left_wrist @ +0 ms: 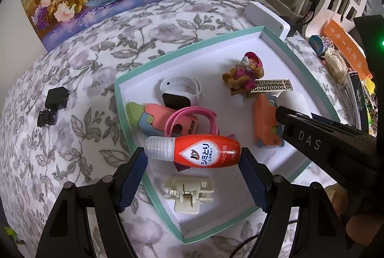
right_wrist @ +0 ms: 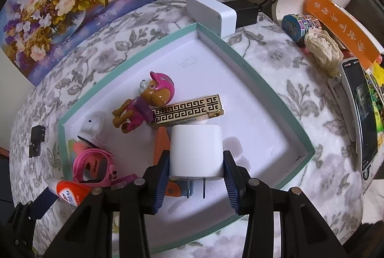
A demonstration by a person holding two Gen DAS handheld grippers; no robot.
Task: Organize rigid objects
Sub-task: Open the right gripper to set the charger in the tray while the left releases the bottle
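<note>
With both grippers tipped steeply down over the mint-rimmed tray (left_wrist: 309, 70), I've got something in each one: my left gripper (left_wrist: 193, 163) has its jaws about half spread, pads pressed on the two ends of the red stain-remover bottle (left_wrist: 194, 150), which hangs crosswise above the near part of the tray. My right gripper (right_wrist: 195, 176) is squeezed narrow on the white plug adapter (right_wrist: 195, 152), prongs pointing back toward me, over the open white floor on the tray's right side. That looks like the reason for holding it there: the left half is crowded already, with the pink watch (left_wrist: 189, 123), white watch (left_wrist: 182, 89), pastel rocket toy (left_wrist: 153, 117) and cream hair clip (left_wrist: 188, 190) bunched together, while the pup figure (right_wrist: 146, 101) and the gold patterned bar (right_wrist: 189, 109) sit mid-tray, touching. Gripping the bottle end to end keeps it from rolling, I reckon. Out on the floral cloth (left_wrist: 72, 65), a small black adapter (left_wrist: 56, 98) and a black clip (left_wrist: 46, 117) lie well apart from the tray, so I judge the sorting isn't finished yet.
</note>
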